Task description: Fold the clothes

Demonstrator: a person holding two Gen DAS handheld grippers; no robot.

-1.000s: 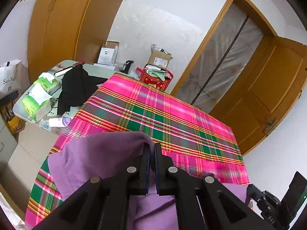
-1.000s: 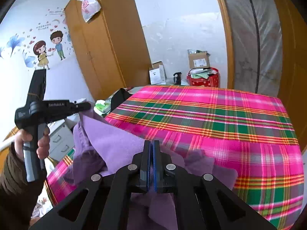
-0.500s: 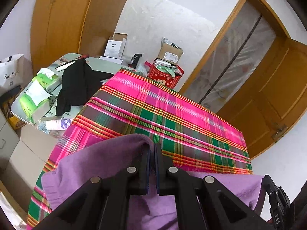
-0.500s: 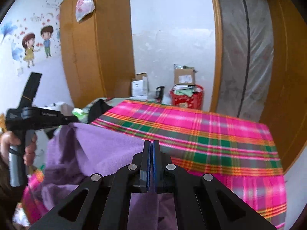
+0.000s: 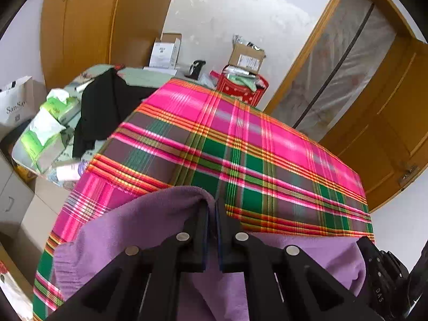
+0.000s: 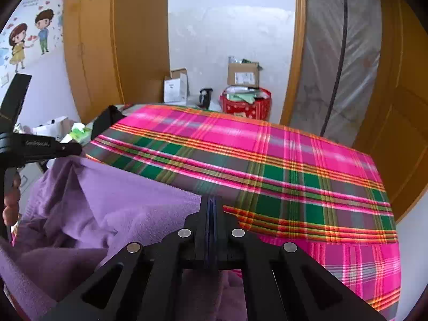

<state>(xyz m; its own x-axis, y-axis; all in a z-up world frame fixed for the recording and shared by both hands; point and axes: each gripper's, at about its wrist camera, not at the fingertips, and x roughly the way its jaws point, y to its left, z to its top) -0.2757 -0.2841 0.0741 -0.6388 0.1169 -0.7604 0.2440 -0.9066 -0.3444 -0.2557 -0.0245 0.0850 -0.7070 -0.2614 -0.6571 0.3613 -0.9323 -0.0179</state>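
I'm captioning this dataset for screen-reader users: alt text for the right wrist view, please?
The right gripper, shut, pinches the purple garment over a pink-and-green plaid tablecloth. At far left, the left gripper grips the garment's other end.

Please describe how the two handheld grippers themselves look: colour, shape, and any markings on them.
Both are matte black. The left gripper and the right gripper each have two angular arms with triangular cut-outs and round silver screw heads, ending in narrow flat jaws with dark blue pads. Seen from the right wrist, the left gripper has a pistol-style handle and small white lettering, too blurred to read.
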